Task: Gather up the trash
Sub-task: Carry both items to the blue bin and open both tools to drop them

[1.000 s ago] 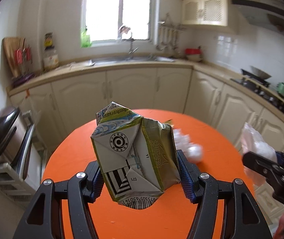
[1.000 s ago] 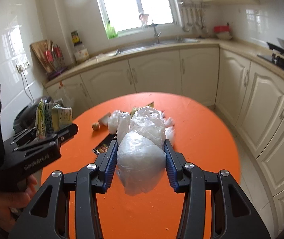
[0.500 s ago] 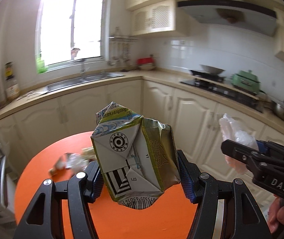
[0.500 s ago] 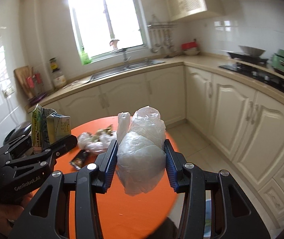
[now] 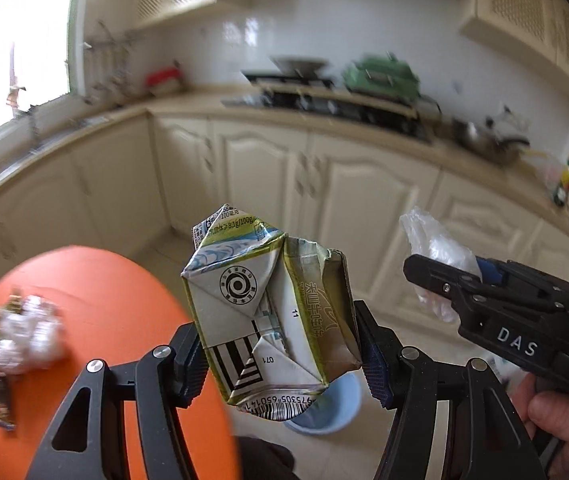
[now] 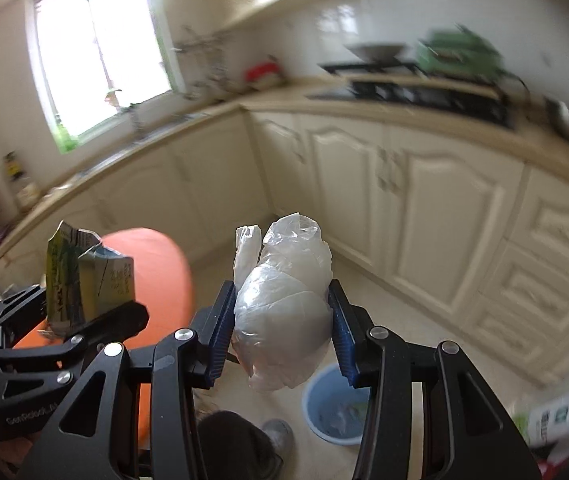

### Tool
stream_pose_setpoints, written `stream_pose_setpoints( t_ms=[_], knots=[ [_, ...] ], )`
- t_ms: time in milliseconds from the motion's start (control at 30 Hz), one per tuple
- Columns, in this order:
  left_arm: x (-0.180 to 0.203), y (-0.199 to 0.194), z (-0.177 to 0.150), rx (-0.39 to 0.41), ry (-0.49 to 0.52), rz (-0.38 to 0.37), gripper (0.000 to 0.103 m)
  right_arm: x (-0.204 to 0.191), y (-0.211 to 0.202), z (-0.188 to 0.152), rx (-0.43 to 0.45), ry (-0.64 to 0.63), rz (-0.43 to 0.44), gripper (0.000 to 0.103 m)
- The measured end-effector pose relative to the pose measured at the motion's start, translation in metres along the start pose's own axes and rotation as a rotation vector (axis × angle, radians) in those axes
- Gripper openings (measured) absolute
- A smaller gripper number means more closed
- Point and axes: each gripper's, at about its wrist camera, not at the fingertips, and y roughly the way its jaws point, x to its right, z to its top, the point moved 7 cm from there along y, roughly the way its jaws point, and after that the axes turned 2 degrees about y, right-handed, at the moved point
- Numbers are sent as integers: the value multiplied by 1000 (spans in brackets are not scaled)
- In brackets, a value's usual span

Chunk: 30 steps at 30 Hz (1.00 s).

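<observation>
My left gripper [image 5: 282, 344] is shut on a crumpled green and white milk carton [image 5: 268, 312], which fills the middle of the left wrist view. My right gripper [image 6: 280, 320] is shut on a crumpled clear plastic bag [image 6: 284, 304]. Each gripper shows in the other's view: the right one with the bag [image 5: 436, 256] at the right, the left one with the carton [image 6: 88, 280] at the left. A light blue bin [image 6: 334, 408] stands on the floor below both grippers, partly hidden behind the carton [image 5: 326, 410].
The round orange table [image 5: 96, 304] lies to the left with more plastic wrappers [image 5: 20, 340] and a dark snack packet [image 5: 2, 400] on it. Cream kitchen cabinets [image 6: 424, 208] run along the far wall. A shoe [image 6: 278, 434] stands beside the bin. A hand [image 5: 560, 420] holds the right gripper.
Both grippers have swung away from the table to the right and tilted down, each keeping its load. The floor and the blue bin have come into view beneath them.
</observation>
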Motion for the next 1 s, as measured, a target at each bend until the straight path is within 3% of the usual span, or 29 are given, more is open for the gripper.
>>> stream_pose_setpoints(
  t_ms=[267, 467, 700, 800, 833, 933, 1000],
  knots=[
    [19, 85, -30, -201, 33, -70, 59, 85, 61, -55, -148, 145, -91, 45],
    [15, 141, -63, -349, -2, -107, 59, 116, 101, -89, -241, 208, -99, 45],
    [6, 192, -73, -447, -24, -117, 61, 138, 141, -112, -324, 242, -102, 45],
    [-1, 215, -76, -485, -28, -104, 67, 142, 153, -119, -348, 247, -104, 47],
    [1, 223, -72, -488, -29, -94, 74, 142, 156, -122, -359, 250, -106, 48],
    [-9, 224, -83, -500, -30, -73, 85, 150, 163, -128, -369, 291, -110, 57],
    [-13, 220, -90, -501, -25, -62, 88, 156, 164, -131, -367, 311, -127, 75]
  ],
)
